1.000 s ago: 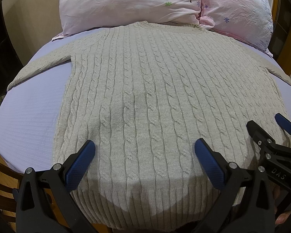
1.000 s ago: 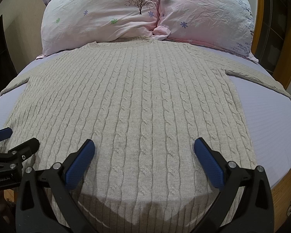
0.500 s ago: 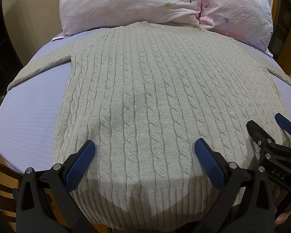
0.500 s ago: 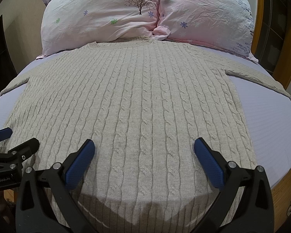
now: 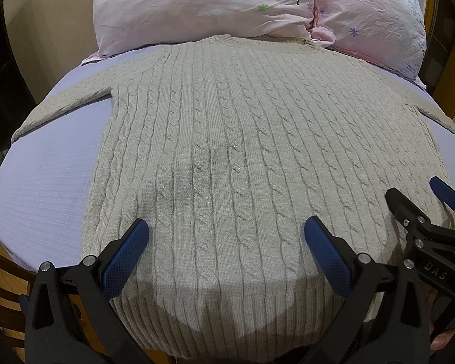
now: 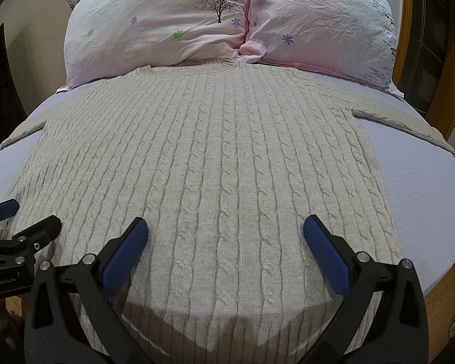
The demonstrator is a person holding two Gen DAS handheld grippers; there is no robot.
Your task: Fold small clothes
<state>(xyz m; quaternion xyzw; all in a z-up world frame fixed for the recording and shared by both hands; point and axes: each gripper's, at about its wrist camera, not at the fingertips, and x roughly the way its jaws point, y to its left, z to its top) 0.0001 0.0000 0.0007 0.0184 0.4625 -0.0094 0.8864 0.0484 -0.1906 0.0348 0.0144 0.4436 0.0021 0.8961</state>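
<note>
Beige cable-knit sweater lies flat on the lavender bed below two pink pillows, left hand-held gripper and right hand-held gripper both spread wide, released.

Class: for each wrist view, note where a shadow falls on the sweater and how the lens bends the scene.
Left wrist view: a dark rounded shadow lies on the sweater hem between the open left tongs; the bed edge bows. Right wrist view: a similar shadow sits below the open right tongs, and black corners frame the picture.
</note>
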